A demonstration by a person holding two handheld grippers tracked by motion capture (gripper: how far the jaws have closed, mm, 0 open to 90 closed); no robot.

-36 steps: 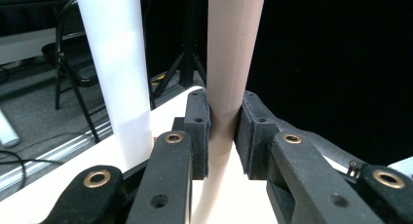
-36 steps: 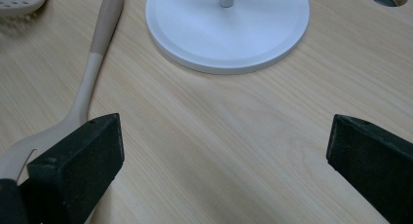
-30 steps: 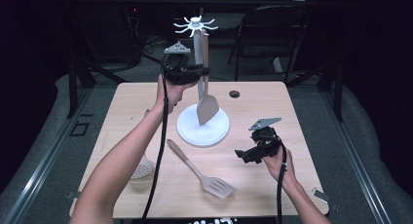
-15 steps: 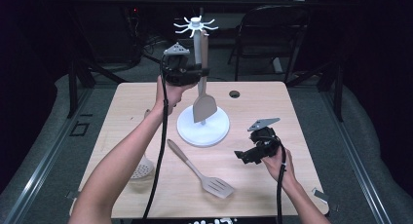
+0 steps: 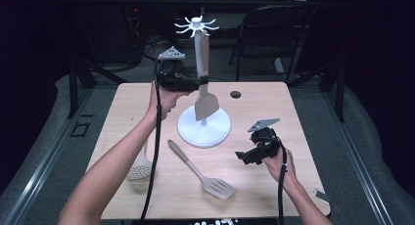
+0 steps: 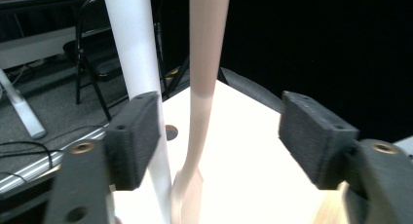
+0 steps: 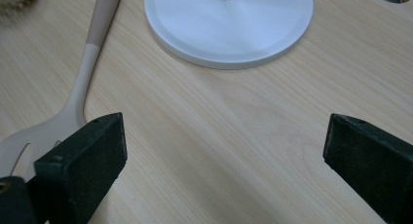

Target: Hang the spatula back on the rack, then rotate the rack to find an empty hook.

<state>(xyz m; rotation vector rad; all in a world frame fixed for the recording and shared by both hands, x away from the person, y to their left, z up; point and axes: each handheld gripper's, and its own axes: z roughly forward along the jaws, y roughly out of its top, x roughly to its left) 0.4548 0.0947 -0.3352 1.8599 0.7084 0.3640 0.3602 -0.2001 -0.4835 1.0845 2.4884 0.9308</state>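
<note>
A white utensil stand point(image 5: 198, 49) with hooks at its top rises from a round base point(image 5: 215, 132) on the table. A beige spatula point(image 5: 206, 105) hangs from one hook beside the pole. My left gripper point(image 5: 197, 82) is level with its handle. In the left gripper view the jaws point(image 6: 224, 136) have just been opening and stand apart, and the handle point(image 6: 207, 63) runs between the pads without touching them. The pole point(image 6: 134, 44) stands behind the left pad. My right gripper point(image 5: 244, 157) rests low over the table, open and holding nothing point(image 7: 224, 156).
A slotted spatula point(image 5: 201, 172) lies on the wooden table point(image 5: 303, 117) in front of the base, also beside my right gripper's left jaw point(image 7: 92, 48). A skimmer spoon point(image 5: 138, 169) lies at the left, partly under the left arm. A cable hole point(image 5: 236, 94) sits behind the stand.
The hanging spatula's blade has swung slightly and now hangs straight by the pole. The left gripper stays at the handle. The right gripper has not moved.
</note>
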